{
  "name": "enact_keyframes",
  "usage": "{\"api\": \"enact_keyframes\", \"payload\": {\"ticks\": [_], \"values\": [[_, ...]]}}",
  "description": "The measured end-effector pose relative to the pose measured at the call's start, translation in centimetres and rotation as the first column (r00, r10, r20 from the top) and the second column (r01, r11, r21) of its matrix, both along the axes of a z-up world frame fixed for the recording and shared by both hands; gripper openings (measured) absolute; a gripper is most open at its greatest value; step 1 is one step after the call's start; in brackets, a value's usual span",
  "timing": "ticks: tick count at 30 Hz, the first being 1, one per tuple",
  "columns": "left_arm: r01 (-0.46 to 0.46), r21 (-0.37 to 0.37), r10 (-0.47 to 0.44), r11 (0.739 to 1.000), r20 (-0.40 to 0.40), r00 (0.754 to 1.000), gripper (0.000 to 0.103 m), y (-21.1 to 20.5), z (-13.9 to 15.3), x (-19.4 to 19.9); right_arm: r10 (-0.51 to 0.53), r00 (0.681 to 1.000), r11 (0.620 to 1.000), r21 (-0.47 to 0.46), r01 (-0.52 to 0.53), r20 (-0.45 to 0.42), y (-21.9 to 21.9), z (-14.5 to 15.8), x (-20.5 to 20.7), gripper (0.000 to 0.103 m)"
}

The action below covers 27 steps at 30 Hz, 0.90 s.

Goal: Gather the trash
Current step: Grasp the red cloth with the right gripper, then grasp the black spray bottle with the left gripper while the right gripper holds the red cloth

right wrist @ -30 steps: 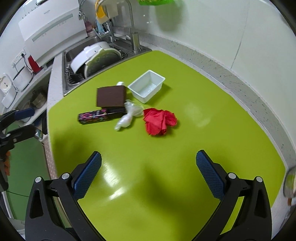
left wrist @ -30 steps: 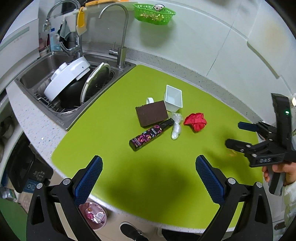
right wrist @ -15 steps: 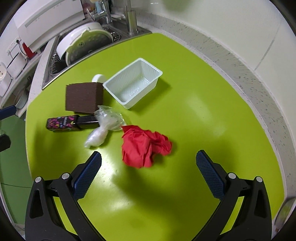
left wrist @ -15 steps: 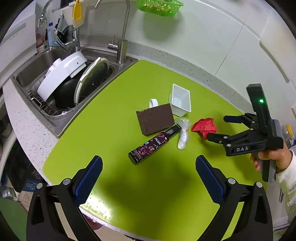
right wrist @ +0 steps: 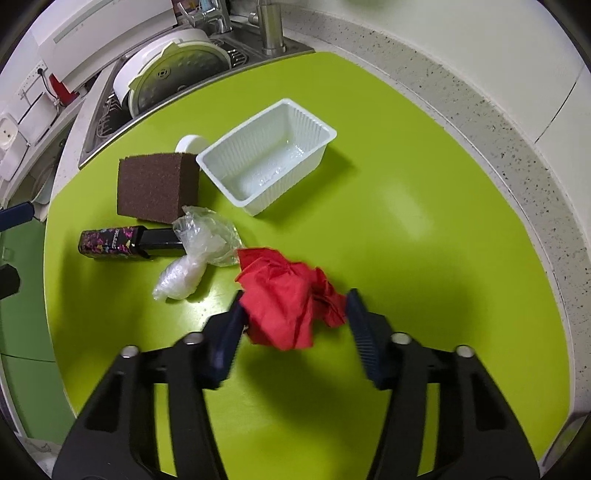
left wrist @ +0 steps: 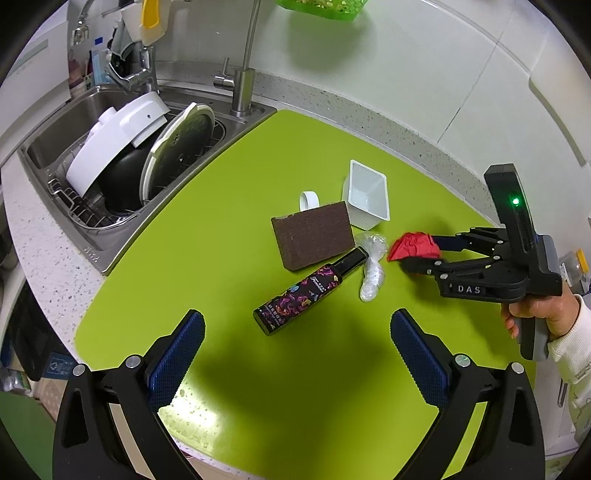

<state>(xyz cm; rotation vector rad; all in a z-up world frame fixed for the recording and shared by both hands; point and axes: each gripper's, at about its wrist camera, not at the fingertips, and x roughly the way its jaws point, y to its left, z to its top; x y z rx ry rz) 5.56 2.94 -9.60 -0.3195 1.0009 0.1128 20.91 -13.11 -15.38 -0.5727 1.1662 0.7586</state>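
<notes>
A crumpled red paper (right wrist: 284, 295) lies on the green mat (right wrist: 406, 221), between the fingers of my right gripper (right wrist: 293, 314). Its jaws are closing; the pads have reached the paper's sides but do not squeeze it. The left wrist view shows the same gripper (left wrist: 417, 253) around the red paper (left wrist: 413, 245). Left of the paper are a clear plastic wad (right wrist: 195, 258), a black patterned bottle (right wrist: 122, 242), a brown sponge (right wrist: 155, 188) and a white plastic tray (right wrist: 288, 192). My left gripper (left wrist: 295, 332) hangs open above the mat's near side, holding nothing.
A small white ring (left wrist: 308, 199) sits behind the sponge. The sink (left wrist: 55, 140) at the left holds a black pot and white lids, with a tap (left wrist: 242, 88) at its corner. A green basket (left wrist: 317, 7) hangs on the wall. A hand (left wrist: 539, 314) grips the right tool.
My right gripper came down and forward over the red paper, and its jaws narrowed from wide open to the paper's sides. The left gripper drifted slightly nearer the items.
</notes>
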Motion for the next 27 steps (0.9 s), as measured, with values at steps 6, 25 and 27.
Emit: {"api": "enact_keyframes", "payload": {"ticks": [6, 25, 27], "values": [[0.020, -0.001, -0.020, 1.000, -0.005, 1.000, 0.096, -0.1, -0.4, 0.6, -0.010, 1.000, 1.000, 0.023, 0.009, 0.010, -0.5, 1.0, 0.0, 0.036], [0.325, 0.111, -0.317, 0.939, -0.089, 0.944, 0.096, -0.5, -4.4, 4.6, -0.071, 0.997, 0.992, 0.106, 0.070, 0.004, -2.8, 5.2, -1.0, 0.036], [0.356, 0.132, -0.346, 0.925, -0.093, 0.934, 0.094, -0.5, -4.6, 5.1, -0.077, 0.997, 0.992, 0.105, 0.076, 0.005, -3.0, 5.4, -1.0, 0.036]]}}
